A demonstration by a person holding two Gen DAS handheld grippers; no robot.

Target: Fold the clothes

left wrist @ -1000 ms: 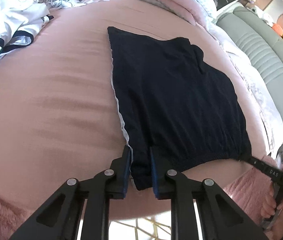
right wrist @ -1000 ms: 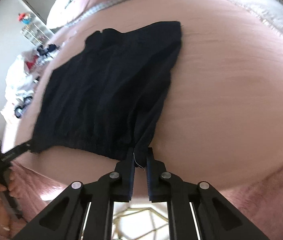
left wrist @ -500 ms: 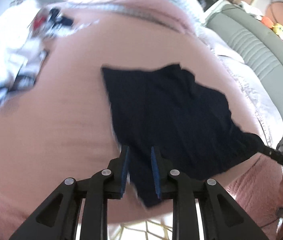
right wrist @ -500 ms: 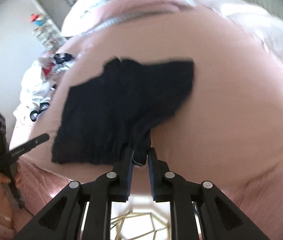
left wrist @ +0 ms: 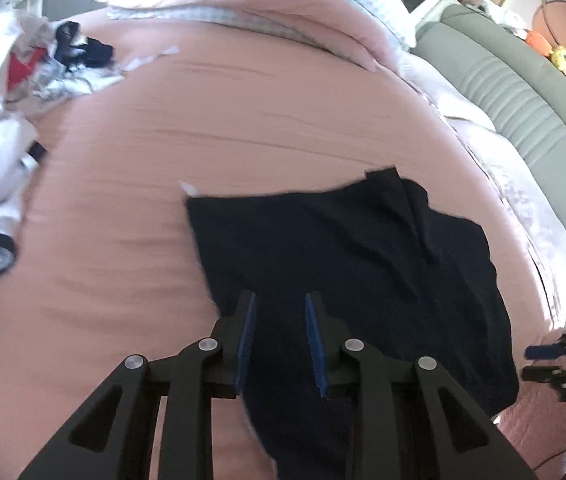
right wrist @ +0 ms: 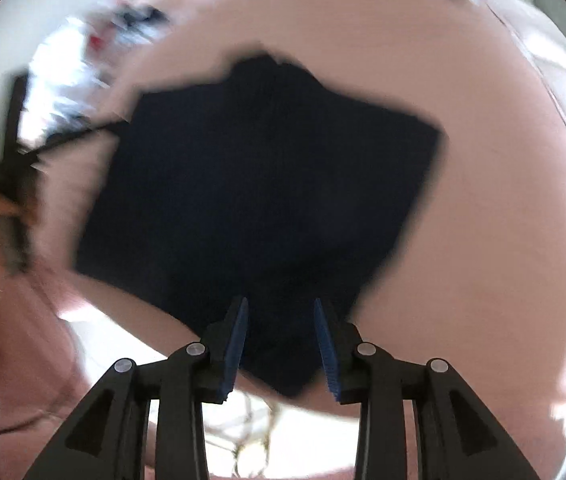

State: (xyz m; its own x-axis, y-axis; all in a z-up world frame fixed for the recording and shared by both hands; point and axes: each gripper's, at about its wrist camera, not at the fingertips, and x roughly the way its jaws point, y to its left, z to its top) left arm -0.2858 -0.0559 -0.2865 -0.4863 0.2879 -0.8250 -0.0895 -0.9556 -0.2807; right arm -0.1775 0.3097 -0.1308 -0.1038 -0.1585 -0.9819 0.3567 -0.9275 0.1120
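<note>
The left gripper [left wrist: 279,334] hangs over the near left part of the black garment [left wrist: 347,280], which lies crumpled on the pink bedspread [left wrist: 131,184]. Its jaws have just been opening a little and stand partly apart; dark cloth shows in the gap, but the blue pads [left wrist: 246,344] do not press on it, so nothing is held there.

The right gripper [right wrist: 281,344] points steeply down at the near corner of the same garment [right wrist: 267,184] (this view is heavily smeared by motion). Its jaws have just been opening, and they stand clearly apart, with the cloth seen between and below the pads [right wrist: 238,342] rather than pinched by them.

In the left view the right gripper [left wrist: 539,362] also shows at the right edge, just beside the garment's near right side. A heap of white and dark clothes [left wrist: 15,92] sits at the far left of the bed, well apart from the black garment.
</note>
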